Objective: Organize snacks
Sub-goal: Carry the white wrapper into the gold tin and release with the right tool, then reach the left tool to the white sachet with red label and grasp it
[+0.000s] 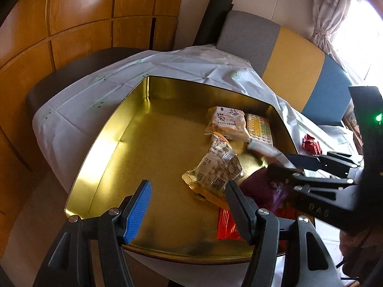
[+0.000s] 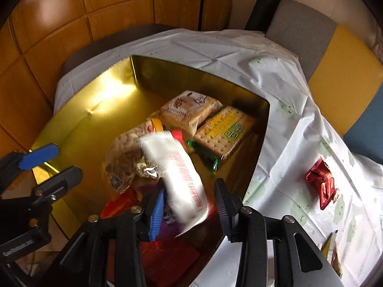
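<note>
White plastic cloth (image 2: 282,110), creased and printed with pale green figures, is covering the table, and a gold metal tin (image 1: 100,153) is sitting open on it with its shiny walls catching the light. Behind the table, orange-brown wooden panelling (image 1: 79,24) is filling the left of the room, while a bench back in grey, yellow and blue blocks (image 1: 294,64) is running along the right under a tied curtain (image 1: 328,12) and a bright window. Inside the tin, snacks are lying bunched toward the right side: a beige biscuit pack (image 2: 189,110), a cracker pack with a yellow and green label (image 2: 225,129) just beside it, a clear bag of pale pieces (image 1: 215,167), a purple packet (image 1: 263,189) and a red packet (image 1: 229,224) near the front wall. The right hand-held gripper (image 2: 189,205) is reaching over the front right corner of the tin with its jaws apart; a white wrapper with red print (image 2: 182,174) is appearing blurred between them, and whether a pad is touching it cannot be told. The left hand-held gripper (image 1: 189,205) is hanging over the bare gold floor with its jaws standing wide and nothing between them. Outside the tin, a red wrapped snack (image 2: 322,181) is lying alone on the cloth to the right, well apart from the tin.
</note>
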`<move>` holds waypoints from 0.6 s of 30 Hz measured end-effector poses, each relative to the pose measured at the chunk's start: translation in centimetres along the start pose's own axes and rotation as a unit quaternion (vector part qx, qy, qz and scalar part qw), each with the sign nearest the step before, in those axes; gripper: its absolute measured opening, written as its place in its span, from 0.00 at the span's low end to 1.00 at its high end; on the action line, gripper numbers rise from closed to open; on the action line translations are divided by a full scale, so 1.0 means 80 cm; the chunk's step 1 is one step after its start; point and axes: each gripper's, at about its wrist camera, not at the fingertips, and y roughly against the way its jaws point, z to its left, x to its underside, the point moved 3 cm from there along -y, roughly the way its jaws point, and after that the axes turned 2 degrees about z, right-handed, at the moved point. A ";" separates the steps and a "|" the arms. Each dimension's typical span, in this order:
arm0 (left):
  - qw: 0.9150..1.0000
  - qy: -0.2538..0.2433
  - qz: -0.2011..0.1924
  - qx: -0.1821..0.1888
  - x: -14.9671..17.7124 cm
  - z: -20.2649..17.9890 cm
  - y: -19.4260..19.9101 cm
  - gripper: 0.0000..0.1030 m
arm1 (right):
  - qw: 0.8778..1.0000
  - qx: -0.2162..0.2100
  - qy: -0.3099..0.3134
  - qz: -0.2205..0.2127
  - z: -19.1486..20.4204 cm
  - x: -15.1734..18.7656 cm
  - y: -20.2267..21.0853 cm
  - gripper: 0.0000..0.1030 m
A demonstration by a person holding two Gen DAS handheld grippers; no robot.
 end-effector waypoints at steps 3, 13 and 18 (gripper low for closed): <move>1.000 -0.003 0.000 0.000 -0.001 -0.002 0.000 0.63 | 1.000 -0.004 -0.003 -0.008 -0.004 0.008 0.006 0.52; 1.000 -0.022 -0.005 -0.002 0.001 -0.014 0.006 0.63 | 0.998 -0.017 -0.034 -0.057 -0.015 0.023 0.053 0.52; 0.999 -0.038 -0.008 -0.003 0.000 -0.025 0.013 0.63 | 0.996 -0.010 -0.051 -0.075 -0.030 0.034 0.075 0.58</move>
